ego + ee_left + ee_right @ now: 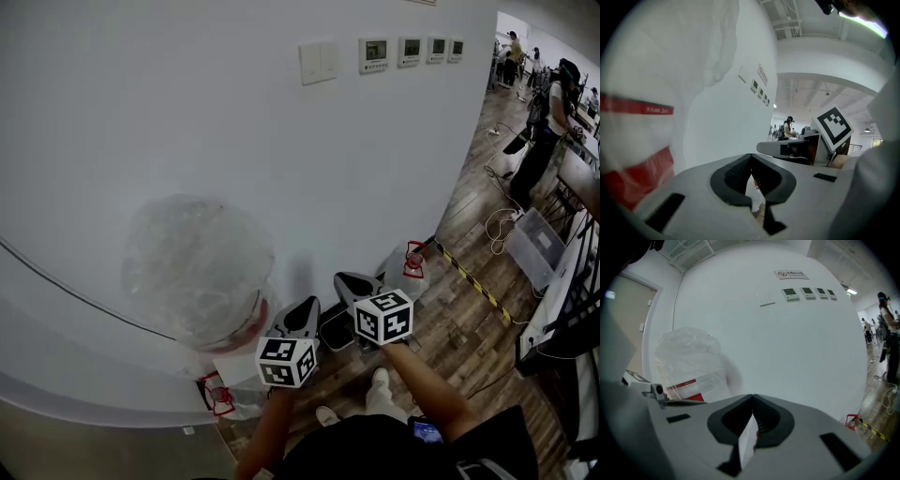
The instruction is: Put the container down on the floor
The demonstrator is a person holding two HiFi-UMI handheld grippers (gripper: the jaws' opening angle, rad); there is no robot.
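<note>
The left gripper (pixel 751 161) has its jaws closed on a thin white sheet-like side with red print; the right gripper (pixel 752 401) pinches a similar white side in the same way. In the head view one small container (pixel 335 333), dark inside, hangs between the two grippers, held above the wood floor (pixel 450 328) near the foot of the room wall (pixel 187 112). There are two marker cubes, the left cube (pixel 286 361) and the right cube (pixel 382 316). One big bin under a clear plastic bag (pixel 197 267) stands to the left, against the wall. Two white items with red handles sit on the floor at the wall's foot: the far red-handled item (pixel 411 265) beyond the right gripper, and the near red-handled item (pixel 217 394) below the bin. High on the wall are one switch plate (pixel 316 62) and four display panels (pixel 373 53).
</note>
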